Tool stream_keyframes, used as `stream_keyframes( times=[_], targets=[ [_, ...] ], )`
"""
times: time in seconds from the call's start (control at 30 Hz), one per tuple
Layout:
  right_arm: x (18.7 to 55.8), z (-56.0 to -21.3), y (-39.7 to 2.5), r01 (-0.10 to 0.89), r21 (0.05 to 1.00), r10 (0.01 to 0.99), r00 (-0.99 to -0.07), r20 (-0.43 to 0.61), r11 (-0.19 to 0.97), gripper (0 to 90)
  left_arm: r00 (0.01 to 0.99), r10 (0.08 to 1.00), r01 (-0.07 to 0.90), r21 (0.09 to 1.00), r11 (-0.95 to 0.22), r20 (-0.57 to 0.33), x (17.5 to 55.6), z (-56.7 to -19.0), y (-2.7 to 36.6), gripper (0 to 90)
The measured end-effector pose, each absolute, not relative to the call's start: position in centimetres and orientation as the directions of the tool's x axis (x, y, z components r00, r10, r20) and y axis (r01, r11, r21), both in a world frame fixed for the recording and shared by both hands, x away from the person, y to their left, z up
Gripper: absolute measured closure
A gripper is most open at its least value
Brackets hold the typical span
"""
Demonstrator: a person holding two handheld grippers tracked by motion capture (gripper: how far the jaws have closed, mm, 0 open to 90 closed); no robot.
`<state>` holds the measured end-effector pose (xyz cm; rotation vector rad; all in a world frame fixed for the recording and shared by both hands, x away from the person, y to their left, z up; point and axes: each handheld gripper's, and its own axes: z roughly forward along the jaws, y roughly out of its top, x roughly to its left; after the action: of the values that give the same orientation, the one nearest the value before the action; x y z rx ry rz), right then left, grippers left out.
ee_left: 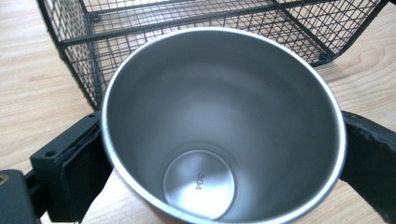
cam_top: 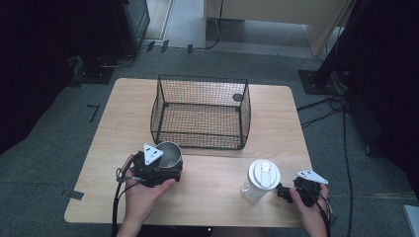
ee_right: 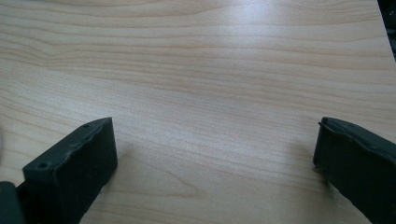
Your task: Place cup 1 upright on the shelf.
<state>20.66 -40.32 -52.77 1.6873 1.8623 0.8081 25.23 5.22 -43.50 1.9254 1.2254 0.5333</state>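
- A person at a light wooden bench (cam_top: 207, 192) holds a claw in each hand, forearms entering from the near edge.
- The left claw (cam_top: 165, 165) is clamped on a stainless steel cup (ee_left: 219, 130); in the left gripper view a black jaw presses each side of the cup's wall.
- The steel cup stands upright on the bench at near left, just in front of the near left corner of a black wire mesh basket (cam_top: 200, 111). It is open-topped, and its bottom is stamped "304".
- The basket sits on the middle of the bench toward the far side, its mesh walls rising above the wood.
- The right claw (cam_top: 282, 192) rests at near right with its jaws spread wide apart and nothing between them; the right gripper view shows bare wood grain in the gap.
- A clear plastic bottle with a white flip lid (cam_top: 261, 178) stands upright just left of the right claw; whether they touch cannot be told.
- Black cables (cam_top: 346, 123) trail over the grey carpeted floor (cam_top: 49, 163) to the right of the bench.
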Motion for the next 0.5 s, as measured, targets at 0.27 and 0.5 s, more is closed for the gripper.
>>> stream_keyframes(
  times=[0.27,0.5],
  targets=[
    [20.66,-52.77,-40.32,0.699,0.713,0.994,-0.11,0.027,0.058,0.0,0.44,0.897,0.575,0.778,-0.253,-0.033,25.93,-43.47,4.71,0.8],
    [20.66,-52.77,-40.31,0.699,0.713,0.994,-0.109,0.028,0.057,0.0,0.431,0.902,0.58,0.77,-0.264,-0.015,26.23,-43.56,4.63,7.2]
  ],
)
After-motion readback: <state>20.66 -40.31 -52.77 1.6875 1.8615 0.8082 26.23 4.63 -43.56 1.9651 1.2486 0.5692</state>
